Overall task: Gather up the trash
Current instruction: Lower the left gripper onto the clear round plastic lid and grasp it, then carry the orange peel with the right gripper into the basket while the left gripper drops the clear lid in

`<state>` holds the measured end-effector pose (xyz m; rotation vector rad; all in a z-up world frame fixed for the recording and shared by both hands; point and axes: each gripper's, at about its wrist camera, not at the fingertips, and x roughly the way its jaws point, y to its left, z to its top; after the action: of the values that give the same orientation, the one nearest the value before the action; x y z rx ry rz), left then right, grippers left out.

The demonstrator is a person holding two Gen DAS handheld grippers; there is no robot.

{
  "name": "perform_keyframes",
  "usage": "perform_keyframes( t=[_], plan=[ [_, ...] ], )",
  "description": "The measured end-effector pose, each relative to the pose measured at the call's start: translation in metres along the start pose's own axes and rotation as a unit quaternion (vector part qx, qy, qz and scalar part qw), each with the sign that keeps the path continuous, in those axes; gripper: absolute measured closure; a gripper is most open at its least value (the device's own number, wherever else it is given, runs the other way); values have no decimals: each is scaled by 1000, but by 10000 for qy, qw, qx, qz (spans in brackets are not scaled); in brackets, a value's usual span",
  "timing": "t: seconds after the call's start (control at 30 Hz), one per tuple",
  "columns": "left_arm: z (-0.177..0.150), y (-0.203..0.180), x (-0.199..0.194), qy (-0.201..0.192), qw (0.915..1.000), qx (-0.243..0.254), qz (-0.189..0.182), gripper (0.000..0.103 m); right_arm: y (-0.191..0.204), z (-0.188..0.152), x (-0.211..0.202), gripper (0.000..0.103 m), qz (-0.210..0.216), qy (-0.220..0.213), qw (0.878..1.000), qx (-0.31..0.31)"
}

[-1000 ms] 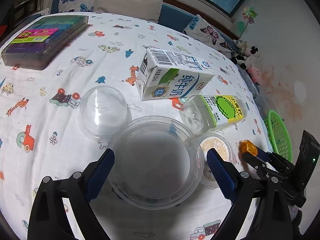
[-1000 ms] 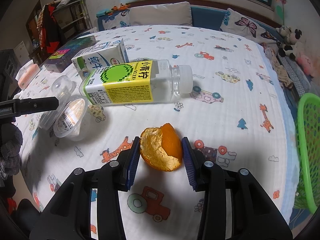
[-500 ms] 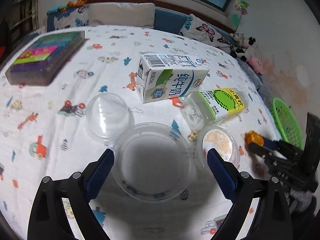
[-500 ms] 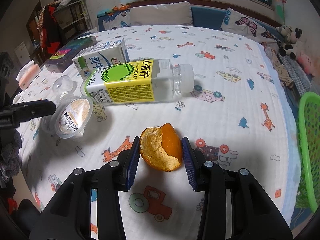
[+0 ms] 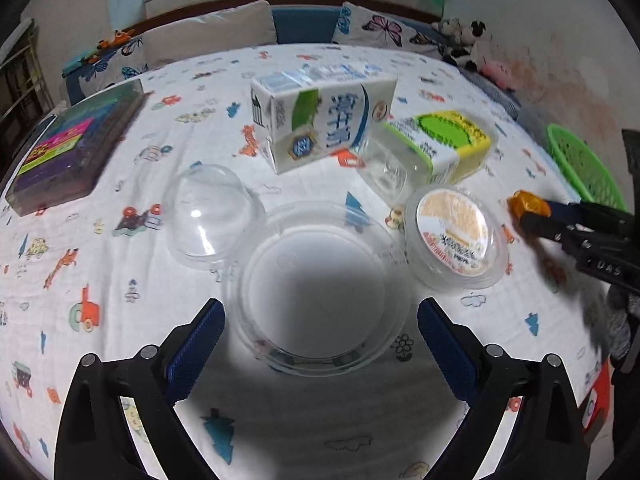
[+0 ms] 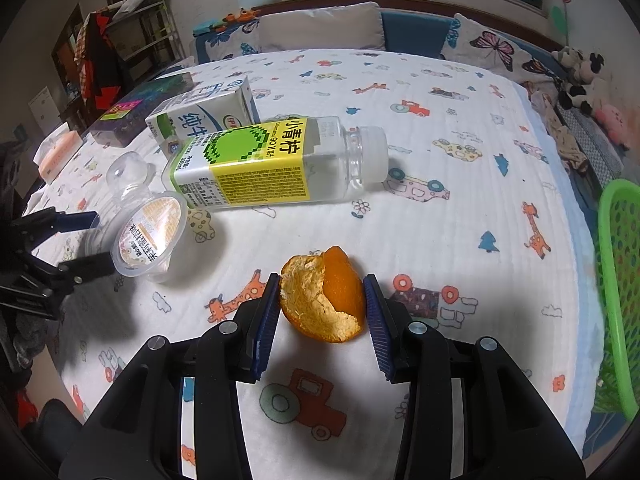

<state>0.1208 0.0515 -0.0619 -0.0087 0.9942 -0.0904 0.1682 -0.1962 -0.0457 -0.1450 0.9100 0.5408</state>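
My right gripper [image 6: 322,312] is shut on a piece of orange peel [image 6: 324,296], held just above the printed cloth. In the left wrist view the orange peel [image 5: 528,206] shows at the right, in those jaws. My left gripper [image 5: 320,340] is open, its blue pads on either side of a clear plastic bowl [image 5: 320,296] without pressing on it. Beside the bowl are a clear dome lid [image 5: 208,216] and a small foil-topped cup [image 5: 456,236], tilted. Behind them a milk carton [image 5: 324,124] and a clear bottle [image 6: 276,164] with a green-yellow label lie on their sides.
A green mesh basket [image 6: 620,280] sits off the table's right edge. A dark box of coloured items [image 5: 76,148] lies at the far left of the table [image 6: 460,208]. Cushions and soft toys line the bench behind. The left gripper [image 6: 94,240] shows at the right wrist view's left edge.
The left gripper has rolled, so its view of the table has turned, and it stays around the bowl. The small cup now tilts more upward. The right gripper and peel have not moved.
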Motion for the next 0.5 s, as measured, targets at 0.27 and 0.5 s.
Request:
perform_keyframes(
  t=[0.27, 0.5],
  plan=[
    [1, -3, 7, -78, 9997, 85, 210, 14, -1, 0, 1, 61, 13, -3, 10000, 16],
    [-1, 8, -15, -205, 9995, -239, 43, 15, -6, 1, -14, 61, 65, -168, 9998, 124]
  ],
)
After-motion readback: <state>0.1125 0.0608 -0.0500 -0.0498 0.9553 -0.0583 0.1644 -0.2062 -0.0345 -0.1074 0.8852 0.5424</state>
